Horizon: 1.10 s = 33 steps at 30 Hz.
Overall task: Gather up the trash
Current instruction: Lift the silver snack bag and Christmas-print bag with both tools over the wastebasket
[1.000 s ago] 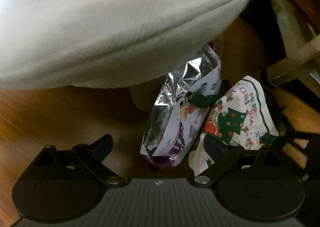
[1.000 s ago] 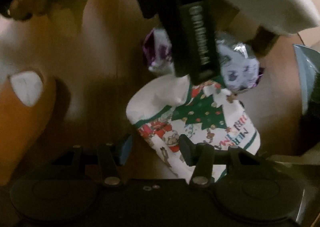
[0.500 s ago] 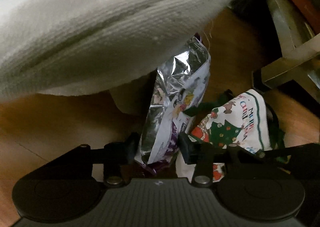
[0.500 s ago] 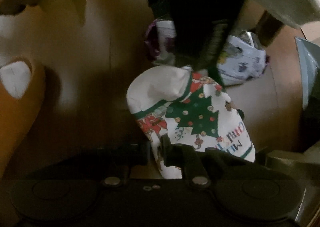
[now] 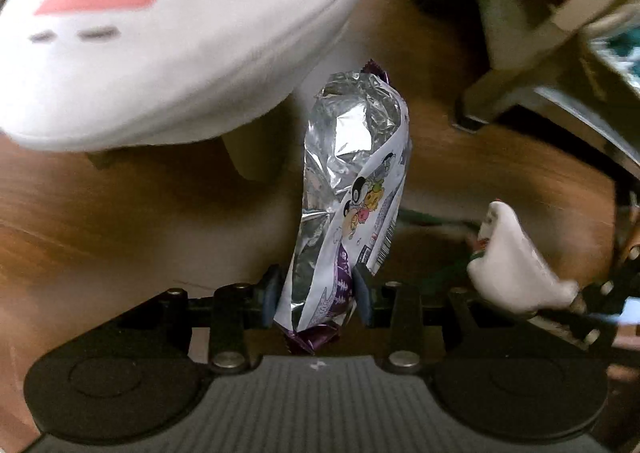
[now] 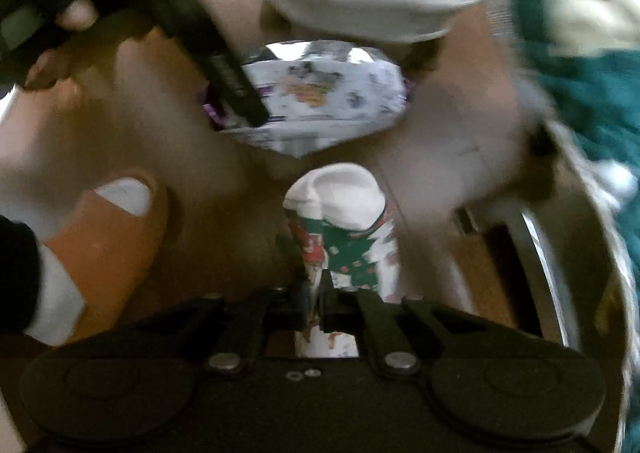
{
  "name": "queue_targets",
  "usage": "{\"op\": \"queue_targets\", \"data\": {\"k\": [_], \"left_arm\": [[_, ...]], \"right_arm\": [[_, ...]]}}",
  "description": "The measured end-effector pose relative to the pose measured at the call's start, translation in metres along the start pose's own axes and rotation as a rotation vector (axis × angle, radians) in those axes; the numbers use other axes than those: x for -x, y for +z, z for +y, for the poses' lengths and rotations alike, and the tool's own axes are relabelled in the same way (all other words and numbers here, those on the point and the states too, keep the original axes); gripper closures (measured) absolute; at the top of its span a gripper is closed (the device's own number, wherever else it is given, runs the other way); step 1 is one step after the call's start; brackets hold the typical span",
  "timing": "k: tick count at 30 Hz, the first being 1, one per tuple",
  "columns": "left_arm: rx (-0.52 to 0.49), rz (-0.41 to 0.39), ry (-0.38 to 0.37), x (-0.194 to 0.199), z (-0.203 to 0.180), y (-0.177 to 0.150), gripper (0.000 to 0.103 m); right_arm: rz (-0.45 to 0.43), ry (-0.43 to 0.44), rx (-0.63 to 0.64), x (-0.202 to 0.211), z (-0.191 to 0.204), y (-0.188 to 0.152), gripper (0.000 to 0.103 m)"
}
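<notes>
Both hands are loaded. The left hand-held gripper (image 5: 316, 295) is clamped on the bottom end of the foil snack wrapper (image 5: 352, 189), whose long axis runs straight out ahead of the fingers, above the wood floor (image 5: 120, 221). The right hand-held gripper (image 6: 316, 303) is pinched tight on the Christmas-print napkin (image 6: 344, 237), which also points forward. No bin in sight, so I'd guess carrying both off comes next. The white plush (image 5: 168, 33) looms just above.
</notes>
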<state>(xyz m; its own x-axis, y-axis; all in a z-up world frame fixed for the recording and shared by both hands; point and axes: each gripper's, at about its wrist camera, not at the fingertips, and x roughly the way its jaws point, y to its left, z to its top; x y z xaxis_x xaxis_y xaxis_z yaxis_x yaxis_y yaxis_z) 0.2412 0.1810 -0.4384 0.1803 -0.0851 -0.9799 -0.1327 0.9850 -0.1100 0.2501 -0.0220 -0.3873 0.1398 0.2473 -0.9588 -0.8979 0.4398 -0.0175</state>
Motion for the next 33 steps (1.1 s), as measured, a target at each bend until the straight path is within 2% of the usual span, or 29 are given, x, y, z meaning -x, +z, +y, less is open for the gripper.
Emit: {"op": "queue_targets", "data": {"k": [5, 7, 14, 24, 33], "left_arm": [[-0.067, -0.062, 0.015, 0.073, -0.008, -0.006, 0.066], [-0.083, -0.097, 0.024, 0.095, -0.016, -0.003, 0.066], [-0.121, -0.274, 0.082, 0.194, -0.035, 0.004, 0.066], [-0.187, -0.522, 0.139, 0.328, -0.082, -0.002, 0.066], [-0.21, -0.685, 0.12, 0.409, -0.144, -0.009, 0.066]], "right_arm": [[-0.091, -0.036, -0.071, 0.07, 0.001, -0.016, 0.1], [-0.128, -0.05, -0.098, 0.101, 0.012, -0.011, 0.1], [-0.298, -0.126, -0.183, 0.195, 0.01, -0.006, 0.1], [-0.504, -0.243, -0.219, 0.32, 0.012, -0.028, 0.1], [-0.683, -0.362, -0.226, 0.422, 0.003, -0.045, 0.1]]}}
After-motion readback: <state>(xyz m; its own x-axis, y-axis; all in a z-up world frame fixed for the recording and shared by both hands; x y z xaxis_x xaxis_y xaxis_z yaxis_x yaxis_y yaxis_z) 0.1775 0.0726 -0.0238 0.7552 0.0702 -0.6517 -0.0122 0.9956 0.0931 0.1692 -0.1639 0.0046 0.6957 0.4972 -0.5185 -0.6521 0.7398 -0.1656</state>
